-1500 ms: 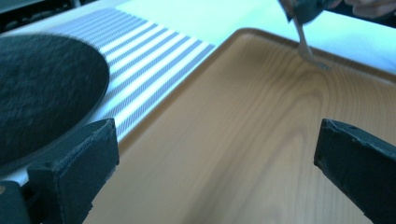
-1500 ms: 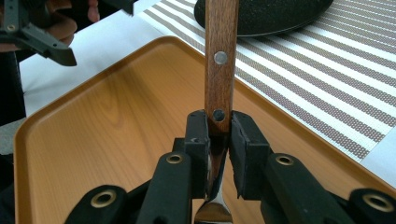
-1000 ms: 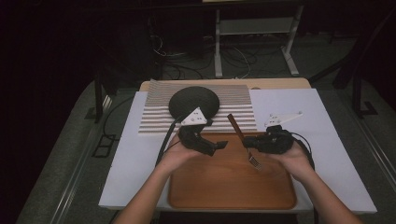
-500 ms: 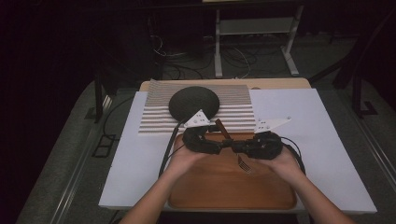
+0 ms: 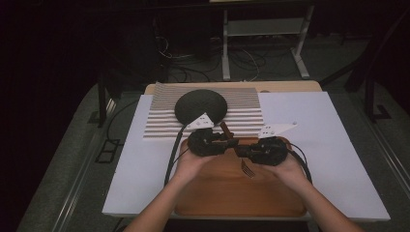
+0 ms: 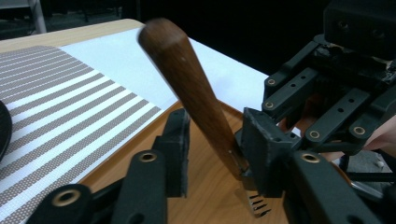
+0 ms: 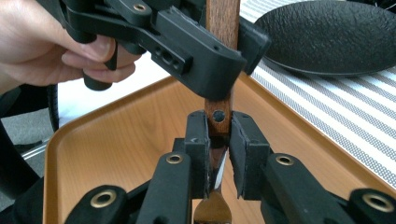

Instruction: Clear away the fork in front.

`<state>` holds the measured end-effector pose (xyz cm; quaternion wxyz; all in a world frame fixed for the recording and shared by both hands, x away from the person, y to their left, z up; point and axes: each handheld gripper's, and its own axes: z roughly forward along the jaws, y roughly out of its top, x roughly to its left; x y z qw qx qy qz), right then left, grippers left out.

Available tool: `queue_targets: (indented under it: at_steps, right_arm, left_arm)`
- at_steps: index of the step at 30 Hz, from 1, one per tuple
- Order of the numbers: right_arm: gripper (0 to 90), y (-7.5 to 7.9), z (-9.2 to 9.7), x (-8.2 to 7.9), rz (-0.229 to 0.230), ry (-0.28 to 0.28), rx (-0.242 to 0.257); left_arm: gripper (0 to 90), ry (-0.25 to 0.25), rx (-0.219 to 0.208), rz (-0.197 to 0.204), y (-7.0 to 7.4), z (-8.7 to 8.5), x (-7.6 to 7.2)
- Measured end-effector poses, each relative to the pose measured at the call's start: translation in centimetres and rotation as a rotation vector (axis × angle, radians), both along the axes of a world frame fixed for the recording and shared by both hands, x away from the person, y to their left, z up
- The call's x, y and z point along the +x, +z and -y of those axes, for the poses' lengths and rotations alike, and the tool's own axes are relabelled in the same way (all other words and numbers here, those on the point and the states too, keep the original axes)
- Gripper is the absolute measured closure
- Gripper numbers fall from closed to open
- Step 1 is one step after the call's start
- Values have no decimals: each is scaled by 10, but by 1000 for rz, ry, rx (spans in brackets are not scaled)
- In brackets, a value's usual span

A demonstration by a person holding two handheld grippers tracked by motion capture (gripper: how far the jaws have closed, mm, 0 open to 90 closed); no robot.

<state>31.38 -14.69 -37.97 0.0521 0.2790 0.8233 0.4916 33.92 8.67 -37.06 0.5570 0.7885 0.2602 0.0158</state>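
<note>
Above the tray [image 5: 203, 203], near its far rim, a fork [image 7: 219, 112] with a wooden handle hangs tines down between the two grippers. The right gripper [image 7: 218, 154] is clamped on the low end of the handle, at the rivet just above the metal neck. The left gripper [image 6: 212, 149] has just been closing around the handle farther up; the handle lies against one of its pads, but a gap shows at the other, so it does not grip yet. The fork looks light and stiff, and the smooth, tapered wood could slide or swing in a loose pinch, so the thick middle of the handle seems the best hold, squarely across the pads. Beyond the tray lie a striped mat [image 5: 241, 116] and a dark plate [image 5: 200, 106], well clear of the fork.
</note>
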Motion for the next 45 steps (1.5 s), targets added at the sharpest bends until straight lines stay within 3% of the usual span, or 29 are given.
queue_targets:
  at_steps: [13,17,22,26,28,35,38,45]
  right_arm:
    - [757,0,-5,-2,16,7,-9]
    - [597,-1,-4,-2,21,3,-4]
    - [355,-6,3,3,-18,-5,9]
    - [223,-11,15,5,-38,-43,5]
    - [177,-14,24,6,-22,-81,-9]
    - [132,-25,54,1,19,-172,-23]
    - [96,-29,66,-6,44,-185,-41]
    - [47,-41,93,-23,56,-217,-55]
  left_arm:
    - [761,-48,-29,-13,0,0,-2]
    - [769,-40,-31,9,2,-6,-1]
    - [778,-35,-35,32,7,-17,1]
    - [785,-13,-23,41,9,-26,4]
    - [793,-8,-17,37,9,-32,5]
    - [808,-3,-9,53,16,-51,6]
    - [806,-15,-8,46,20,-60,6]
    - [804,-32,6,32,29,-86,4]
